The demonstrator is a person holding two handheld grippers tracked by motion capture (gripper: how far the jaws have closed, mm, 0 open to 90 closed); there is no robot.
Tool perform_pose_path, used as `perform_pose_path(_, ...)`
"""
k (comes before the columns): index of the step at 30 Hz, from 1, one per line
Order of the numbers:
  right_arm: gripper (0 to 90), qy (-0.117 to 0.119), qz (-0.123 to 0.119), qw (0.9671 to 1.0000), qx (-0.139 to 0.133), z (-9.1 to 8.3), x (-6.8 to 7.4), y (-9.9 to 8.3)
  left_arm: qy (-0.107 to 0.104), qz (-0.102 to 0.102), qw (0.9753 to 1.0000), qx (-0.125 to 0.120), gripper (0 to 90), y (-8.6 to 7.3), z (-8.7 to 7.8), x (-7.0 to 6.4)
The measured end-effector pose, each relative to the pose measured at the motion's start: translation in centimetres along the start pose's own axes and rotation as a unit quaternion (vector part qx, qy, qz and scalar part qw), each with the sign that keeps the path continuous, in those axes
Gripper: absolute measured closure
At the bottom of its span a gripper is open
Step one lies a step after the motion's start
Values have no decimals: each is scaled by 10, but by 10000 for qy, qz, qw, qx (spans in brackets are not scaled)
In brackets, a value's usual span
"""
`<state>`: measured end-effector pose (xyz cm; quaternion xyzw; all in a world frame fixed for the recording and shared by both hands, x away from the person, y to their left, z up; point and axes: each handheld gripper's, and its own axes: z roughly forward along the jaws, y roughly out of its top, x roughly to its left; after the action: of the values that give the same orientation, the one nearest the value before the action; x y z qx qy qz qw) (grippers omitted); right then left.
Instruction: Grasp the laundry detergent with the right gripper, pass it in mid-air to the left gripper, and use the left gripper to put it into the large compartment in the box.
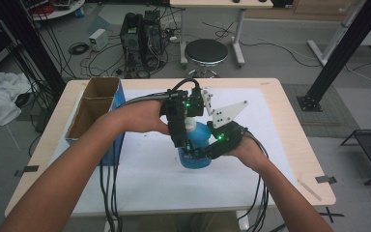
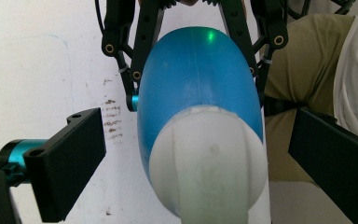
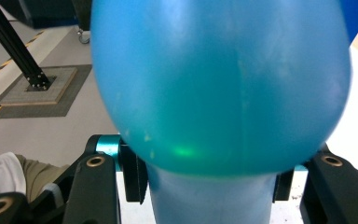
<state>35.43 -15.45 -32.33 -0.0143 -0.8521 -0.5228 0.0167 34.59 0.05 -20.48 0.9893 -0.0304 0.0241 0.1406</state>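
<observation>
Your right gripper (image 1: 200, 153) is clamped on the blue bottle (image 1: 196, 147), jaws pressed against both sides of its lower body, and the bottle stands upright on the white sheet (image 1: 140, 179). Your left gripper (image 1: 186, 131) sits right over the white cap (image 2: 208, 163), jaws spread wide with the cap between them and a clear gap on either side. The cardboard box (image 1: 94, 108) stays well off beyond your left hand (image 1: 147, 118).

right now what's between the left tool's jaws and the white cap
Nothing. In the left gripper view, the left tool straddles the cap of the blue bottle with open gaps on both sides.
</observation>
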Motion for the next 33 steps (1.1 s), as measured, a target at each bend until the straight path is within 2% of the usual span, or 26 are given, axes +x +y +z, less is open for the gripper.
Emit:
perform_pose_path(1,439,-21,-83,10000,-46,1,-1,0,10,2,10000,-2,39,1,1,0)
perform_pose_path(4,439,-11,-65,10000,-40,1,-2,-1,-2,37,10000,15,43,2,2,0)
perform_pose_path(6,439,-7,-42,10000,-19,1,-1,-1,-30,88,10000,24,93,3,2,0)
perform_pose_path(13,438,7,-33,10000,-60,1,-1,0,-34,69,10000,27,93,3,6,1)
perform_pose_path(14,439,50,57,10000,-36,0,-1,0,-28,65,10000,38,93,3,6,1)
perform_pose_path(21,438,44,58,10000,-44,-1,0,0,-22,111,9999,121,125,4,8,1)
perform_pose_path(23,438,38,43,10000,-45,0,0,0,-55,119,9999,96,150,4,8,1)
perform_pose_path(30,438,38,13,10000,-43,0,-1,0,-28,96,9999,83,152,3,8,1)
perform_pose_path(32,438,39,25,10000,-33,0,-1,0,-45,117,9999,75,183,3,8,1)
perform_pose_path(33,438,38,18,10000,-34,0,-1,0,1,121,9999,101,185,3,8,1)
